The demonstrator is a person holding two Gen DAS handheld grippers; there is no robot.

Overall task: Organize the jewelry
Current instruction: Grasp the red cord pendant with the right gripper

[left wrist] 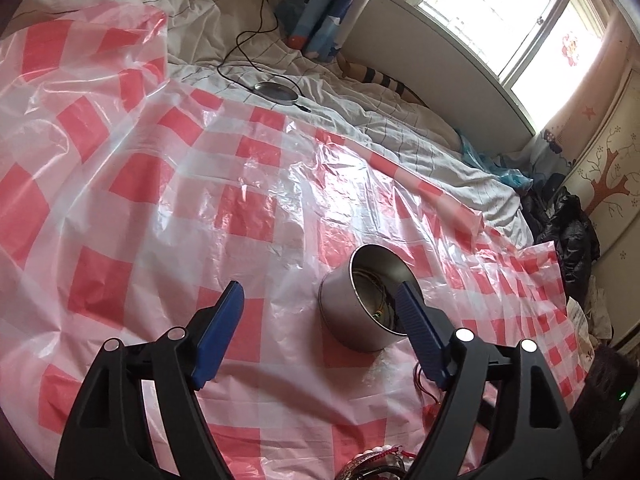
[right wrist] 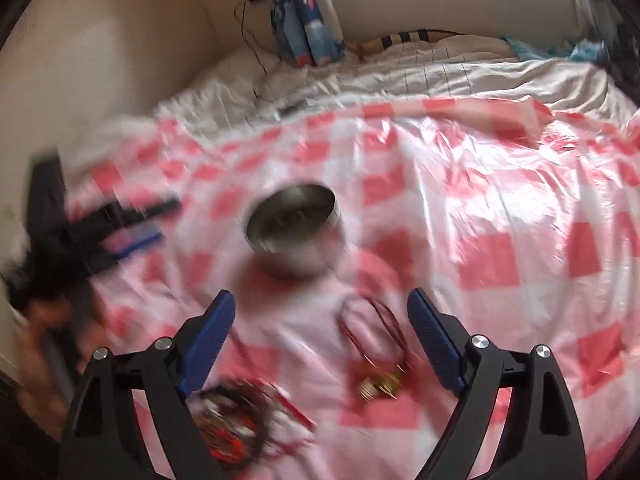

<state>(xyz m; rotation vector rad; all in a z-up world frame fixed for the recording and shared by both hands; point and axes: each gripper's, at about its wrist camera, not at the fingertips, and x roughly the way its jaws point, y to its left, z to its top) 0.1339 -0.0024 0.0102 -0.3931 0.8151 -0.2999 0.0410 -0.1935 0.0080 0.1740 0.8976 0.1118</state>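
A round metal tin stands on the chequered plastic sheet, with jewelry lying in its bottom. My left gripper hovers open just before the tin; its right finger overlaps the tin's rim in the view and nothing is between the fingers. In the blurred right wrist view, my right gripper is open above the sheet, nearer than the tin. A red cord necklace with a gold pendant lies loose on the sheet between its fingers. A heap of bracelets lies by the left finger. The left gripper shows at the left.
The sheet covers a bed with a white quilt. A round flat metal disc with a black cable lies on the quilt. Rolled blue fabric leans at the wall. Dark clothes hang off the bed's right edge.
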